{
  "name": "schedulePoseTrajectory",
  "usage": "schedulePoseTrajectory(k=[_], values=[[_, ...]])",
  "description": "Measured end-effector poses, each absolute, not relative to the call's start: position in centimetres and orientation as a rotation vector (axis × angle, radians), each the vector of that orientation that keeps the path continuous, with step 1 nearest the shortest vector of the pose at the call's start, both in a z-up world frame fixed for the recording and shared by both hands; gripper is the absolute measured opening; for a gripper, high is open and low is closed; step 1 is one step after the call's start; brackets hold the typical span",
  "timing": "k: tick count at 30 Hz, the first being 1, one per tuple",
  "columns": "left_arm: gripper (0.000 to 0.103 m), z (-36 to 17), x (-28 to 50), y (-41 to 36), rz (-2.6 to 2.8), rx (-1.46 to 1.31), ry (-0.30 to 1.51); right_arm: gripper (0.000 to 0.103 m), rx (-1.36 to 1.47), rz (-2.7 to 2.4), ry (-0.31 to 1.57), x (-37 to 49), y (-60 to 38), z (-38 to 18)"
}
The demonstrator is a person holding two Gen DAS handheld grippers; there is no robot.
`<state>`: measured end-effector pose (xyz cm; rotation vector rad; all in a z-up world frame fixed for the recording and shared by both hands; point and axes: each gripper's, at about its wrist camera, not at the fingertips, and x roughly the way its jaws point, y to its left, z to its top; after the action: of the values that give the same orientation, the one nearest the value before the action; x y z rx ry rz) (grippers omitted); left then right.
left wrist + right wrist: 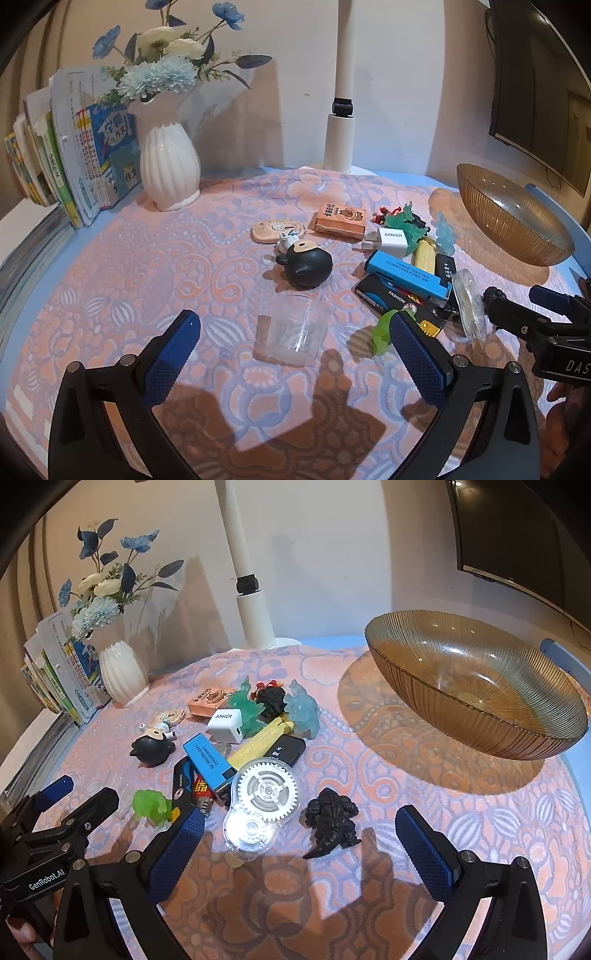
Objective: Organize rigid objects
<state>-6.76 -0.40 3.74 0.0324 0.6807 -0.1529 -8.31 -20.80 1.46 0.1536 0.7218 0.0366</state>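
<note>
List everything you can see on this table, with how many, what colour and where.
Bowl: one, amber glass, far right, empty.
Vase: one, white, blue and white flowers, back left.
Books: a row, back left edge.
Lamp post: one, white, back centre.
Cup: one, clear, near centre.
Charger: one, white, in the pile.
Blue box: one, in the pile.
Tape dispenser: one, clear, front of the pile.
Dinosaur: one, black, beside the dispenser.
Green figure: one, left of the pile.
Left gripper: jaws open.
Right gripper: jaws open.
</note>
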Motion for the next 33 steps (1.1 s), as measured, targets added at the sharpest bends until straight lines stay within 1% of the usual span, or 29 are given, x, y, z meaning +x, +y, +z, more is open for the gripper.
schedulePoseTrajectory(k=[33], values=[[0.102,3.64,-6.76,-0.68,-0.166,0.039,0.697,0.103,0.133,0.034,0.720,-8.34,-20.73,1.58]])
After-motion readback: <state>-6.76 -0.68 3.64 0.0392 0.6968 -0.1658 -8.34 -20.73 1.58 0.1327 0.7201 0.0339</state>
